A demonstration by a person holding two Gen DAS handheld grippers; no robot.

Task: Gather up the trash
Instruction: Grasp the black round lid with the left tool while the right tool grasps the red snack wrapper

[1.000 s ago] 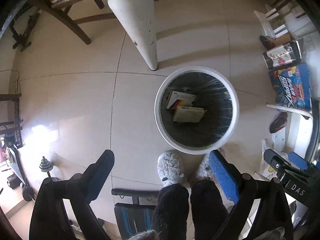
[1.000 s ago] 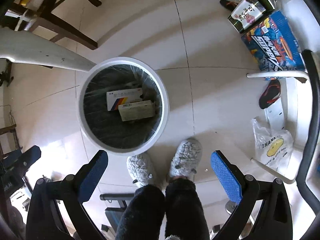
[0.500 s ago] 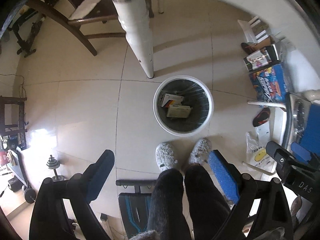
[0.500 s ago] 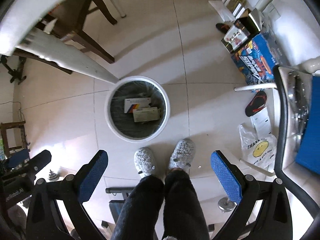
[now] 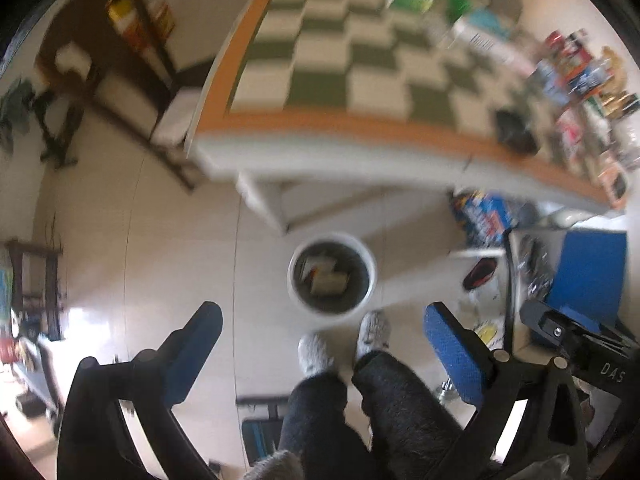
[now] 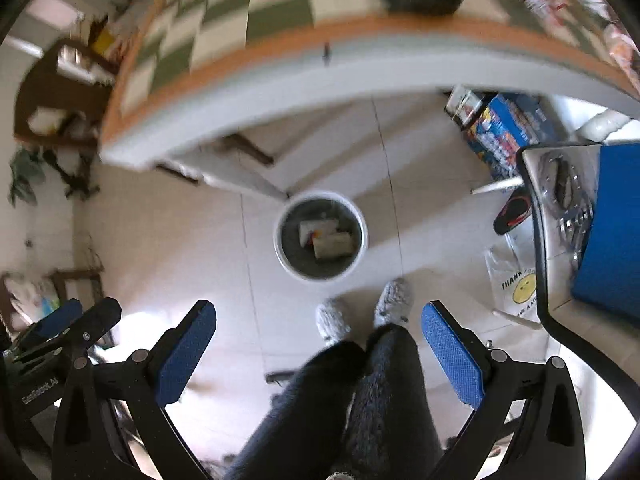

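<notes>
Left tool [image 5: 322, 334] spread wide, empty, right tool [image 6: 318, 330] likewise, above bin [image 6: 320, 240].

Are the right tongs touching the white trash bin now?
Apart. The right wrist view shows the right tongs open and empty, high above the floor, with bare tiles between the blue pads and the white trash bin below.

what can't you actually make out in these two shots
- Items on the green-and-white checkered tabletop: motion blur in both views, so none can be identified.
- Print on the two flat cartons in the white round bin: too small and soft.
- Bin floor beneath them: covered by the cartons.
- Left gripper and right gripper: open, nothing between the fingers.
</notes>
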